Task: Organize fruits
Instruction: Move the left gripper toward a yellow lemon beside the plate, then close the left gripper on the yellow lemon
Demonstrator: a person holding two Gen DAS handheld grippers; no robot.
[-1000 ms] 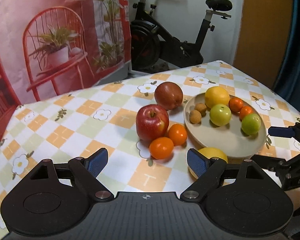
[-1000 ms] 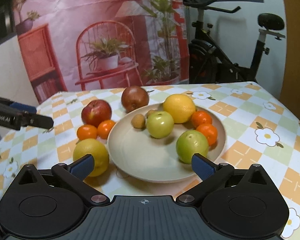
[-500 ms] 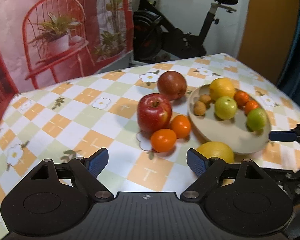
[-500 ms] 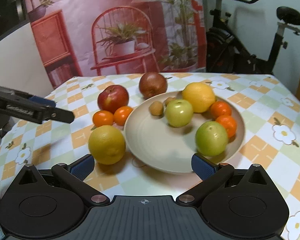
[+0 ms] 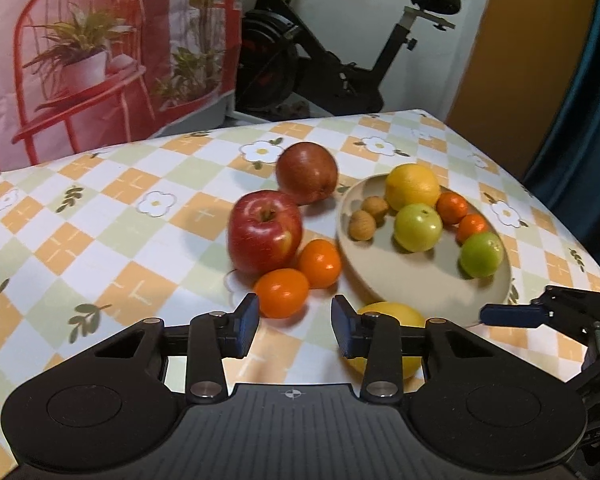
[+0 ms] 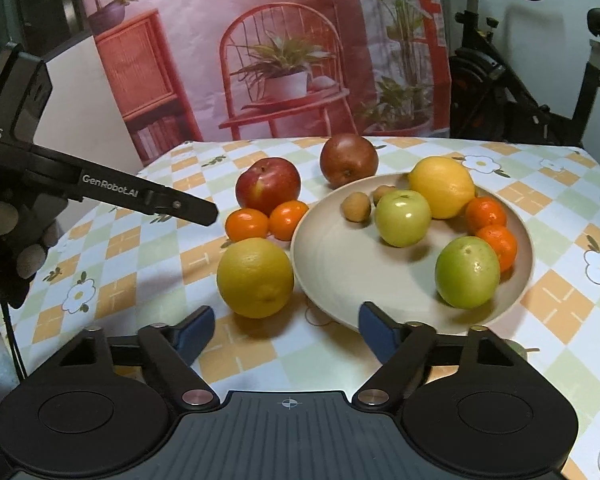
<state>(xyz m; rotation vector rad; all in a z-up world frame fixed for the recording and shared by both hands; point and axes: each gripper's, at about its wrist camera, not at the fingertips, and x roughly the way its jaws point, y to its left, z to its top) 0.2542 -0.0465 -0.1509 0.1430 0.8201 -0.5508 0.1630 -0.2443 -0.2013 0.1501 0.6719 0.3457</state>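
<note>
A beige plate [image 5: 359, 276] [image 6: 339, 264] holds a yellow citrus, two green apples, two tangerines and two small brown fruits. Left of it on the checked cloth lie a red apple [image 5: 264, 232], a darker apple [image 5: 306, 172], two tangerines [image 5: 282, 292] [image 5: 319, 263] and a big yellow orange [image 6: 255, 276]. My left gripper [image 5: 296, 330] hovers just short of the near tangerine. Its jaws are closing with nothing between them. My right gripper [image 6: 286, 330] is low before the plate's near rim and the yellow orange, jaws also closing on nothing.
The table's edges fall off at right and left. The left gripper's arm [image 6: 148, 196] reaches in over the cloth's left side, held by a gloved hand [image 6: 16, 236]. An exercise bike [image 5: 323, 64] and a printed backdrop [image 6: 284, 60] stand behind.
Both grippers' jaws have narrowed markedly since half a second ago. The left gripper has come closer to the two tangerines. The right view has tipped down, bringing the yellow orange nearer.
</note>
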